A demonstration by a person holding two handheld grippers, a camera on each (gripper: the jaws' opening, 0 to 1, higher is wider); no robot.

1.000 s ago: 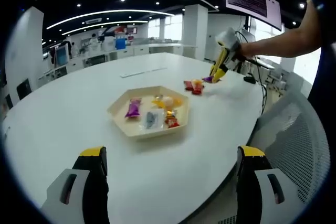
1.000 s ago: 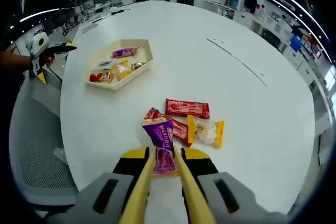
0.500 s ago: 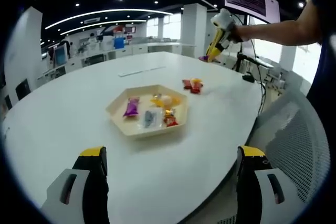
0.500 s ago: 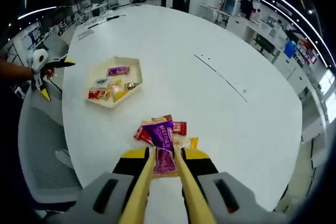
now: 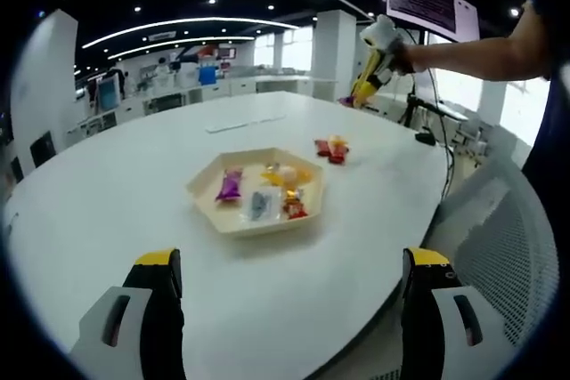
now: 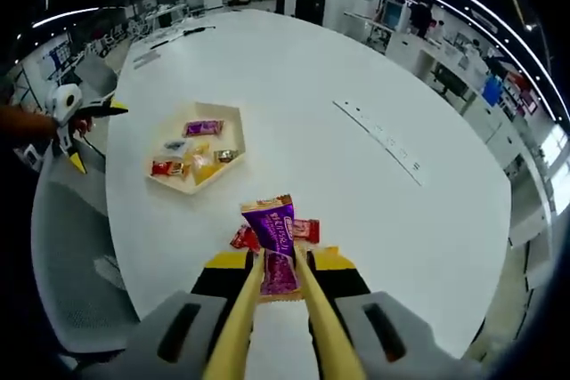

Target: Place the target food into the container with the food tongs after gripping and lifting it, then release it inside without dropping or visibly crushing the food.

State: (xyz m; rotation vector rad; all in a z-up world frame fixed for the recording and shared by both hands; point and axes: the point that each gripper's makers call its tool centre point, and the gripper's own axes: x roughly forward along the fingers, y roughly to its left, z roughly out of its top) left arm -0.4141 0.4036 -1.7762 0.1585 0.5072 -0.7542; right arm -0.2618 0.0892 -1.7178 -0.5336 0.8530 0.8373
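A purple snack packet hangs between the yellow tongs of my right gripper, which is shut on it high above the white table. Directly below lie red packets and a yellow one. A cream hexagonal tray holding several wrapped snacks sits further off to the left. In the left gripper view the same tray is at mid-table, and the right gripper is raised in a hand at the upper right. My left gripper stays low at the table's near edge, open with nothing between its fingers.
A grey mesh chair stands by the table's right edge. A thin white strip lies on the far tabletop. The left gripper, held in a hand, shows at the left of the right gripper view.
My right gripper has lifted the purple packet off the pile and well above the table, now drifting slightly toward the tray. The left gripper has stayed put.
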